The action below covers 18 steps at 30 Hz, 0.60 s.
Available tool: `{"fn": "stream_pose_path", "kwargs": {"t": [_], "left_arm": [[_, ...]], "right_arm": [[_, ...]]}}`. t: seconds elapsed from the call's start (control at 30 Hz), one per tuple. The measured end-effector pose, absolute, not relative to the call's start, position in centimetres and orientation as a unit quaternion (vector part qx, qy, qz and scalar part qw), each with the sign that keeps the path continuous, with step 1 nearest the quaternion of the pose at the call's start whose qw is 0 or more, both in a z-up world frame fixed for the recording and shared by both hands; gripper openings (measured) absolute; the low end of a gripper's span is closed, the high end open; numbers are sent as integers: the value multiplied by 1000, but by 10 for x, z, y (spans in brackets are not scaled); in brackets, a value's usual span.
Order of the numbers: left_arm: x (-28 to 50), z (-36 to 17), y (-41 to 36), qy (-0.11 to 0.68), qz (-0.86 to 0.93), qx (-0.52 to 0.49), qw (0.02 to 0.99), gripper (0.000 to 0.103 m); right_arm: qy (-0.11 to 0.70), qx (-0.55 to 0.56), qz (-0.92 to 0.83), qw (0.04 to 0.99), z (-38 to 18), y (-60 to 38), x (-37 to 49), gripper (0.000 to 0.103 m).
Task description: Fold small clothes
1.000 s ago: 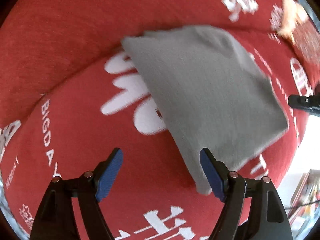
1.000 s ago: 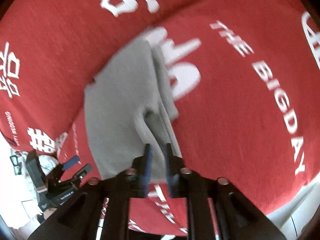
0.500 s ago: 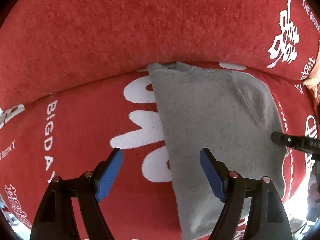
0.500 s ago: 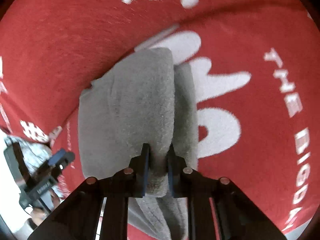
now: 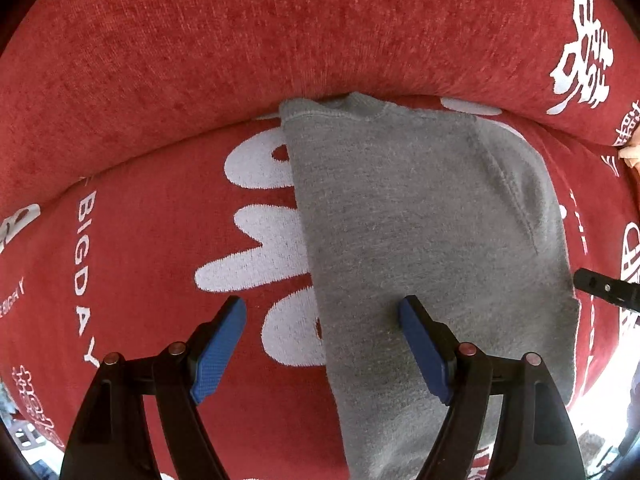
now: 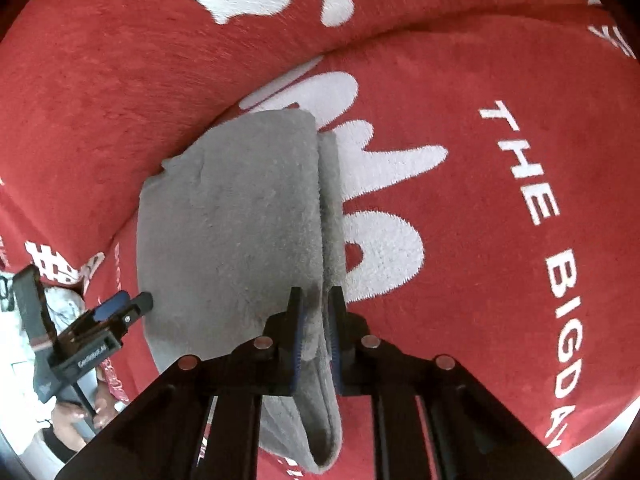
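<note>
The left hand-held gripper (image 5: 322, 342) points straight down with its blue-padded fingers (image 5: 218, 346) spread wide and nothing pinched between them. The right hand-held gripper (image 6: 316, 340) tilts steeply downward, its jaws drawn nearly together and clamping a fold of the grey garment (image 6: 232, 216). In the right wrist view a hand (image 6: 86, 412) grips the left tool's handle at the lower left.

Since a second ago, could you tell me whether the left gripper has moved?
Yes. The left gripper has shifted rightward over the red cover, now straddling the grey garment edge.
</note>
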State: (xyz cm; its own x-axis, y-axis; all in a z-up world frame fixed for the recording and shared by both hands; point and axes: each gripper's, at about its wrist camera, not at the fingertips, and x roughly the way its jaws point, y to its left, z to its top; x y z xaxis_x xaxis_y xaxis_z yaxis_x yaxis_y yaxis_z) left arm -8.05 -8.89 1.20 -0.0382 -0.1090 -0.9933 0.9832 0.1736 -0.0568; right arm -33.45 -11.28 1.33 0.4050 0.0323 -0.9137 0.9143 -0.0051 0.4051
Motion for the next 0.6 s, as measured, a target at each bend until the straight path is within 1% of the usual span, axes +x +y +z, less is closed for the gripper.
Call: {"fn": "stream_pose_path", "kwargs": {"t": [0.03,0.07,0.1,0.13,0.17,0.33,0.43,0.57,0.6], "left_arm": [[-81,10,-90,527,-491,416,556,80],[-82,10,-91,525,-491,417,556,80],[-82,10,-91,525,-490,419,556,80],[-83,10,-91,524,-491,420,555,80],[-84,10,-91,524,-490,420,555,80],[-84,10,-94,527,-488,422,553,80],[-84,9,-96,532,-485,423,551,80],[-81,6,-99,544,-477,421,547,80],[-81,6,-100,544,-477,421,548,82]], "right_arm": [[395,601,-375,585,14,-113,-334,15],[396,602,-374,584,14,-112,-334,20],[394,604,-373,584,15,-111,-335,28],[392,606,-372,584,14,-111,-334,33],[389,608,-374,582,14,-111,-336,42],[376,623,-378,572,12,-109,-349,44],[374,629,-377,568,9,-106,-351,49],[374,631,-376,567,8,-105,-352,50],[374,631,-375,567,8,-106,-351,52]]}}
